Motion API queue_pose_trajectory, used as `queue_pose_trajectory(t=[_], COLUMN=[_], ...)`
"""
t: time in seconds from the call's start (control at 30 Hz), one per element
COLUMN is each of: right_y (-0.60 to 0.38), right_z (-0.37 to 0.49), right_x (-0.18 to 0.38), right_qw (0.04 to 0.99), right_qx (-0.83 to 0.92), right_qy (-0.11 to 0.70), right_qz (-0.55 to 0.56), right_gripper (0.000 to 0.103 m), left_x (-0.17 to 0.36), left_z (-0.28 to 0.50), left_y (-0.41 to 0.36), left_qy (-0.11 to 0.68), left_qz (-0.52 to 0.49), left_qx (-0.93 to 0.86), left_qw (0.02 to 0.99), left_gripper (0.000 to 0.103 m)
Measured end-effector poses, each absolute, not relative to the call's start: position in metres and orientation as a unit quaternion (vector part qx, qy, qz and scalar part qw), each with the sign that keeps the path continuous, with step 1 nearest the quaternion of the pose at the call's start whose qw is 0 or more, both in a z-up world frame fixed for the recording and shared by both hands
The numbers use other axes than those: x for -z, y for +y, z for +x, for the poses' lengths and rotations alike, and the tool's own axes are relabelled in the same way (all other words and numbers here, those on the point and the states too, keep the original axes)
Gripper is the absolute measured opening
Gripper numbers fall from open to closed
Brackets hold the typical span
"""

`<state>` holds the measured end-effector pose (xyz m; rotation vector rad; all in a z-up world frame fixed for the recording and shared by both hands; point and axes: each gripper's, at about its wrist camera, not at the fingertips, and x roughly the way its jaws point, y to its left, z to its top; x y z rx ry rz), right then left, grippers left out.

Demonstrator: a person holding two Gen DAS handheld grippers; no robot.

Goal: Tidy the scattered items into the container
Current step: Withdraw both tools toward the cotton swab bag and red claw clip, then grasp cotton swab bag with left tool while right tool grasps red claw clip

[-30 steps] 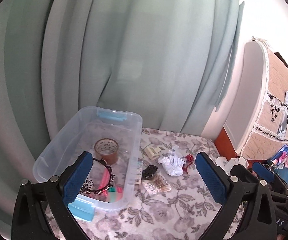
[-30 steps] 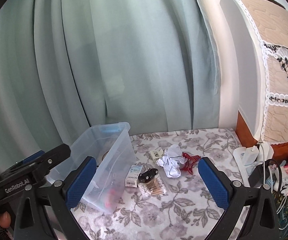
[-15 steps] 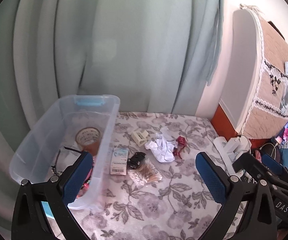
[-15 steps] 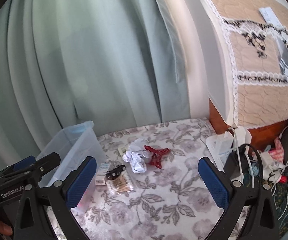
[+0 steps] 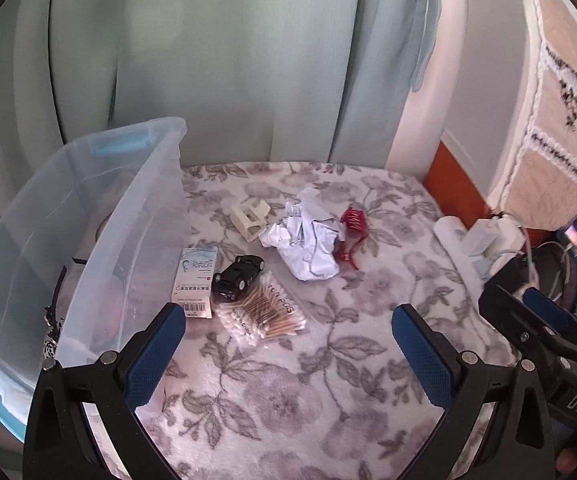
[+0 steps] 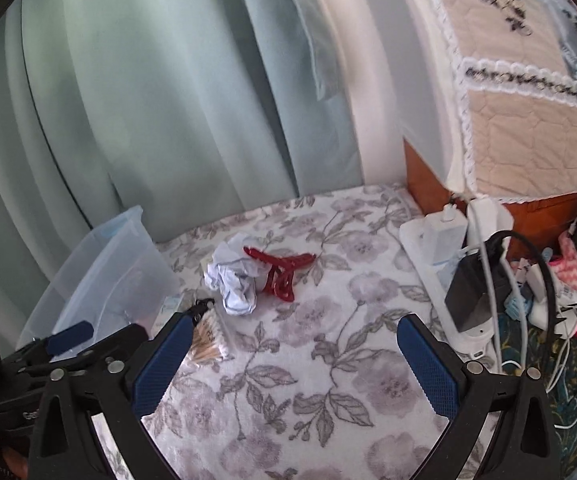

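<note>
A clear plastic bin [image 5: 100, 216] with blue latches stands at the left of the floral cloth, holding a tape roll and a headband. Beside it lie a small white box [image 5: 194, 280], a black toy car [image 5: 239, 271], a bag of cotton swabs [image 5: 264, 316], a cream hair clip [image 5: 249, 218], a crumpled white cloth [image 5: 308, 242] and a red hair claw [image 5: 352, 232]. My left gripper [image 5: 288, 354] hovers open over the cloth, near the swabs. My right gripper [image 6: 296, 362] is open too, nearer than the red claw [image 6: 280, 274] and white cloth [image 6: 232, 280].
Pale green curtains hang behind the table. At the right edge sit a white power strip [image 6: 432, 240], a black charger [image 6: 474, 292], tangled cables and a lace-covered cabinet [image 6: 528, 120]. The bin's rim [image 6: 100, 240] shows at the left of the right wrist view.
Both grippers have swung to the right and come nearer the cloth; the bin has slid to the left of both views and the loose items now lie straight ahead.
</note>
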<state>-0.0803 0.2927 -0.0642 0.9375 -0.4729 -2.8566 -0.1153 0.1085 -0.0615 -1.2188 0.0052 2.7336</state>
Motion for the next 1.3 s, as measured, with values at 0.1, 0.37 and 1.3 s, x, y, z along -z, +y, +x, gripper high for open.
queue_pose_trajectory(t=[0.1, 0.37, 1.3], right_y=[0.298, 0.300, 0.268], right_z=[-0.087, -0.114, -0.244], right_x=[0.077, 0.098, 0.177], right_qw=[0.044, 0.051, 0.111], right_qx=[0.931, 0.919, 0.880], right_qy=[-0.159, -0.148, -0.154], right_qz=[0.327, 0.362, 0.436], right_gripper=[0.103, 0.103, 0.068], left_x=[0.078, 0.114, 0.183], left_z=[-0.130, -0.157, -0.204], left_y=[0.116, 0.123, 0.096], left_qy=[-0.014, -0.043, -0.121], left_qz=[-0.448, -0.473, -0.511], left_qx=[-0.893, -0.880, -0.851], left_qw=[0.045, 0.005, -0.032], left_gripper=[0.103, 0.102, 0.079])
